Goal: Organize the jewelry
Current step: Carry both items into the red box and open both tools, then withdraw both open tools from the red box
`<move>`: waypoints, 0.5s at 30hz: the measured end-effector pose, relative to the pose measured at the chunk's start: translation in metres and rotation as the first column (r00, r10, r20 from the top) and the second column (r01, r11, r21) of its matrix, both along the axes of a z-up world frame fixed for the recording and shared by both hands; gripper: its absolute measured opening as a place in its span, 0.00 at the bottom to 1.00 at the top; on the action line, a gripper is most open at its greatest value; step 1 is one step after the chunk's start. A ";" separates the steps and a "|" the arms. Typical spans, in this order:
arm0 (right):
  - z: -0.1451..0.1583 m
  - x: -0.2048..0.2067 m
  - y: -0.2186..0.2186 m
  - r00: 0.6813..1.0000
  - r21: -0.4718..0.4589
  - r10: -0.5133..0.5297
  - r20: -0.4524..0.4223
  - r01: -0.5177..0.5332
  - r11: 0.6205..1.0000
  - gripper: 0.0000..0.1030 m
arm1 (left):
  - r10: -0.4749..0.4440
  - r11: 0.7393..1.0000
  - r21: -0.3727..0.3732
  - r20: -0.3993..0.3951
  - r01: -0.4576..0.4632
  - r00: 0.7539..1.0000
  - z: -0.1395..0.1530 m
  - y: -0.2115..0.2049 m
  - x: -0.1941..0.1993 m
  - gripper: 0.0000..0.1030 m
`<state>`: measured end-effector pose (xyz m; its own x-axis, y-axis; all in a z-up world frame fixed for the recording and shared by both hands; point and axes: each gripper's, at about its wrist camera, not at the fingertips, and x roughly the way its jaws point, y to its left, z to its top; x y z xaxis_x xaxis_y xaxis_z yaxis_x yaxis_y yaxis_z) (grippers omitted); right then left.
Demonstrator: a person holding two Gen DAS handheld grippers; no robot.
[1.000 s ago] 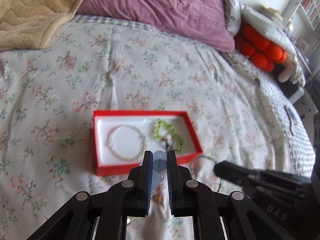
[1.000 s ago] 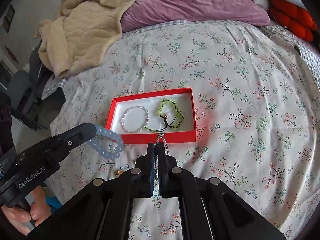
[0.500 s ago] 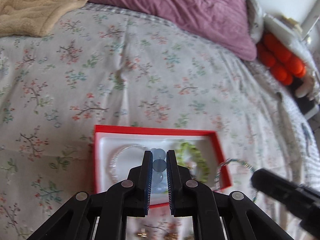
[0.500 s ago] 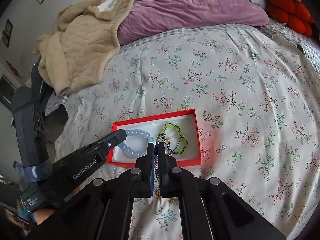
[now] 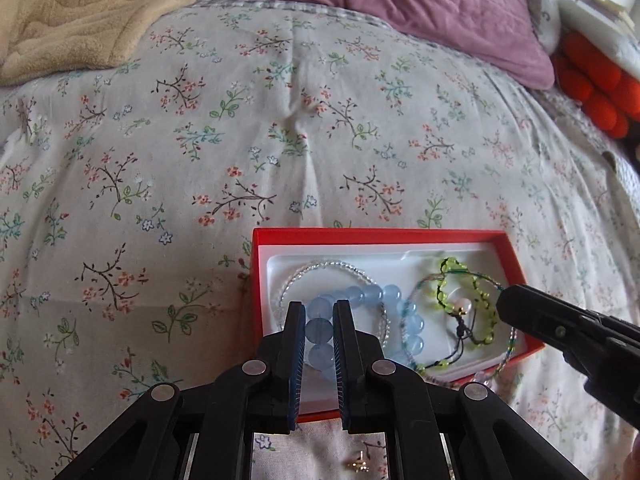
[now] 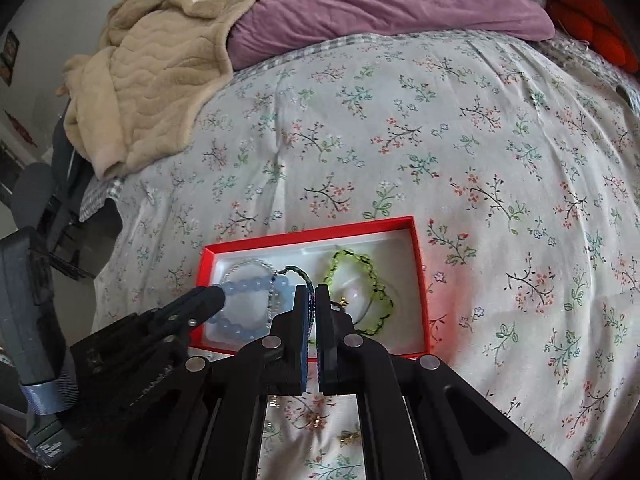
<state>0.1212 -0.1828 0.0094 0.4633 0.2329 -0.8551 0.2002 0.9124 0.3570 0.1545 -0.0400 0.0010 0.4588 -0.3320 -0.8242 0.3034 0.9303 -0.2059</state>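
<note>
A red box (image 5: pixel 376 236) (image 6: pixel 308 235) with a white lining lies on the floral bedspread. In it lie a clear bead bracelet (image 5: pixel 320 267) and a green bead bracelet (image 5: pixel 476 308) (image 6: pixel 372 276). My left gripper (image 5: pixel 318 308) (image 6: pixel 218 294) is shut on a pale blue bead bracelet (image 5: pixel 372 294) (image 6: pixel 248 286) and holds it over the box's left half. My right gripper (image 6: pixel 312 292) (image 5: pixel 506 298) is shut on a thin multicolour bead strand (image 5: pixel 510 344) (image 6: pixel 296 271) over the box's middle.
Small gold jewelry pieces (image 6: pixel 316 422) (image 5: pixel 360 465) lie on the bedspread just in front of the box. A beige blanket (image 6: pixel 160 64) and a purple pillow (image 6: pixel 380 0) lie at the far end of the bed. Orange cushions (image 5: pixel 596 92) sit far right.
Both grippers have moved forward over the red box. The blue bracelet now hangs over the clear one, and the thin strand has come over the box's middle.
</note>
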 end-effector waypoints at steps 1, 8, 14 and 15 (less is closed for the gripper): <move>-0.002 0.000 -0.004 1.000 -0.006 -0.008 -0.007 0.008 1.000 0.03 | -0.003 1.000 0.008 0.005 0.003 1.000 0.000 -0.001 0.000 0.11; -0.009 -0.005 -0.024 1.000 -0.058 -0.018 -0.014 0.017 0.998 0.04 | -0.015 0.998 0.054 0.028 0.014 0.999 0.001 -0.005 -0.004 0.11; -0.005 -0.013 -0.033 0.999 -0.039 -0.033 -0.021 0.032 0.999 0.34 | -0.031 0.998 0.049 0.035 0.029 0.999 0.011 -0.004 -0.011 0.35; -0.002 -0.015 -0.034 0.999 -0.038 -0.036 -0.017 0.036 0.999 0.39 | -0.035 0.998 0.048 0.039 0.033 0.999 0.014 -0.003 -0.013 0.43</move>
